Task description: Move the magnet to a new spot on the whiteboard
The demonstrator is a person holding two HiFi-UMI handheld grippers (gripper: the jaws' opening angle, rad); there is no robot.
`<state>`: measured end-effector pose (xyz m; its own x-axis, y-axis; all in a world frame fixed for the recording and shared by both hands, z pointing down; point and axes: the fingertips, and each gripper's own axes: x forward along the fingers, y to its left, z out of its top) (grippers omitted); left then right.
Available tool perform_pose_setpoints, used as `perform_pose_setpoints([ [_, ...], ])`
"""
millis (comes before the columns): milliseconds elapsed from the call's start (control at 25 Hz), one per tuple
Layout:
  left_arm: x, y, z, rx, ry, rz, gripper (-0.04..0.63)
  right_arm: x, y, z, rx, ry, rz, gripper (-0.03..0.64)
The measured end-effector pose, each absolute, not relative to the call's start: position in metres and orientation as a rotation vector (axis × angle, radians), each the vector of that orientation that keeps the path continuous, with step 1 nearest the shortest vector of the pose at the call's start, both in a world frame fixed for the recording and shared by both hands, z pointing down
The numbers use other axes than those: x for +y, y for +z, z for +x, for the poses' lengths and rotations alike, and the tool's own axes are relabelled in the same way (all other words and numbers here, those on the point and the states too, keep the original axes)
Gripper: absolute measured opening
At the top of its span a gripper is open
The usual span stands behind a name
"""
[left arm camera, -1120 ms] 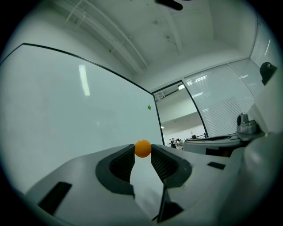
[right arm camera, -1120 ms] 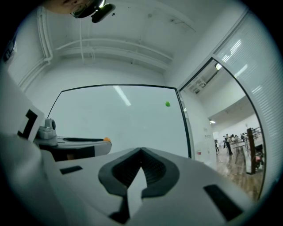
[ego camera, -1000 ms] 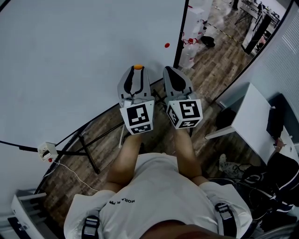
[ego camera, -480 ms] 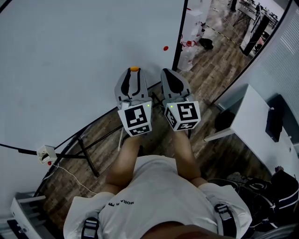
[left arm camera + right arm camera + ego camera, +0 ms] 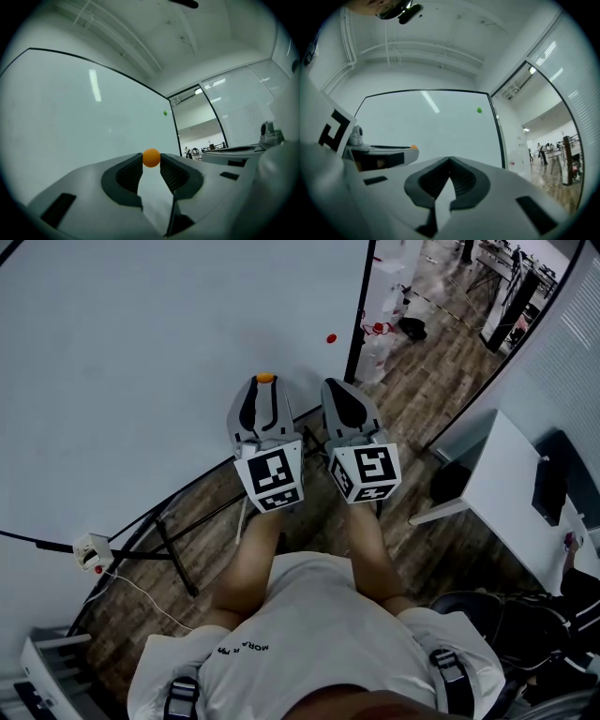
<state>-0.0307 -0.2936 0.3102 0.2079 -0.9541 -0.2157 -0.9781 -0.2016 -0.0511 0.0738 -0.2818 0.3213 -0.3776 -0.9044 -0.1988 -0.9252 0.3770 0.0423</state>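
A small orange magnet (image 5: 265, 378) sits pinched between the tips of my left gripper (image 5: 265, 382), which is shut on it and points at the whiteboard (image 5: 141, 352) near its lower edge. In the left gripper view the orange magnet (image 5: 151, 157) fills the gap between the dark pads (image 5: 129, 173) of the left gripper (image 5: 151, 162). I cannot tell whether it touches the board. Just to the right, my right gripper (image 5: 335, 386) is shut with nothing in it. The right gripper (image 5: 450, 160) shows closed tips, with the orange magnet (image 5: 414, 147) off to its left.
A second small magnet (image 5: 330, 337) sticks higher on the board near its black right frame (image 5: 359, 324). The board's stand legs (image 5: 178, 531) and a cable cross the wooden floor below. A white table (image 5: 511, 484) stands at the right.
The head view has shifted a little, so both grippers sit slightly further left. The left gripper keeps its hold on the orange magnet; the right stays shut.
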Motion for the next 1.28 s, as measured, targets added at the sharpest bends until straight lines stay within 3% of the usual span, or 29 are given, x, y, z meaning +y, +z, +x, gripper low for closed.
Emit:
perform_pose_setpoints([
  [1280,-0.351,0.311,-0.063,2.095,0.194,-2.211,0.114,-0.292,0.320,0.073,2.480,0.227,-1.660,0.012],
])
